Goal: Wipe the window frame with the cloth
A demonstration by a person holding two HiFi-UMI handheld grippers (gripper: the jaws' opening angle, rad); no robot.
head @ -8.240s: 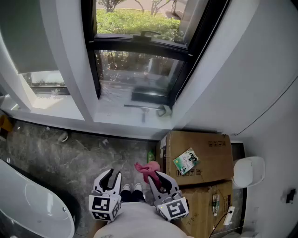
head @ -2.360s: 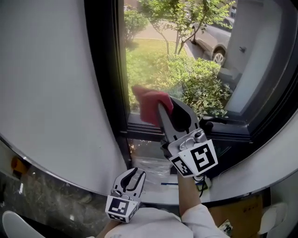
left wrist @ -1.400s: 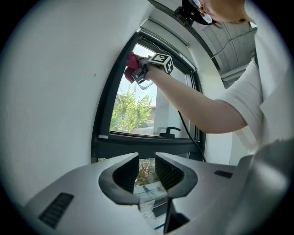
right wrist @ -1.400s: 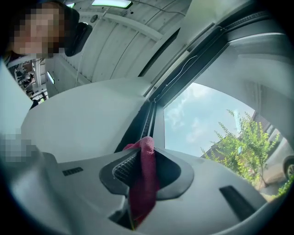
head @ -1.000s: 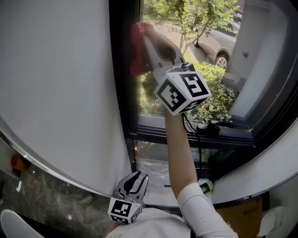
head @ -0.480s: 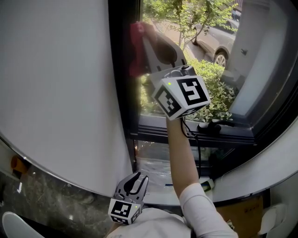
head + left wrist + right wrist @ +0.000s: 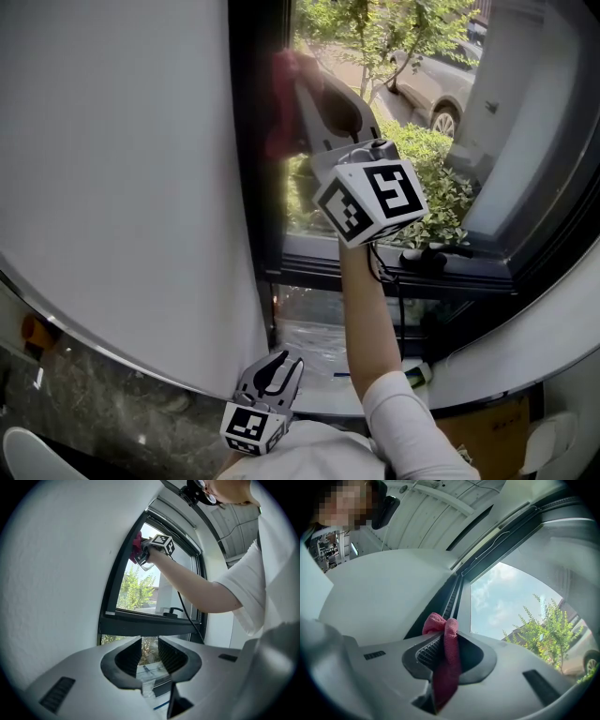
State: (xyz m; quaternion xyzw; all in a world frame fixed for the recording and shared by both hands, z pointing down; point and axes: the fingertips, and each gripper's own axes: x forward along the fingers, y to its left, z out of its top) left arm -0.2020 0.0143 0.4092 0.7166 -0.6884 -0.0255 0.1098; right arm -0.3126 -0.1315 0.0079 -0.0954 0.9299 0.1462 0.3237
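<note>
In the head view my right gripper (image 7: 298,82) is raised high and shut on a red cloth (image 7: 281,98). The cloth presses against the dark left upright of the window frame (image 7: 255,187). In the right gripper view the cloth (image 7: 445,644) is pinched between the jaws and bunches past the tips against the frame's channel (image 7: 451,601). My left gripper (image 7: 281,364) hangs low by my waist. Its jaws (image 7: 150,651) stand a narrow gap apart with nothing between them. The left gripper view also shows the cloth (image 7: 137,541) on the frame (image 7: 117,573).
A white wall (image 7: 122,187) borders the frame on the left. A black window handle (image 7: 427,255) sits on the lower crossbar, with a cable (image 7: 389,281) hanging past it. Shrubs and a parked car (image 7: 436,89) lie outside the glass. A white sill (image 7: 319,398) runs below.
The right gripper rose with the cloth from waist height to the upper left upright of the frame. In the last second it shifted only slightly. The left gripper stayed low.
</note>
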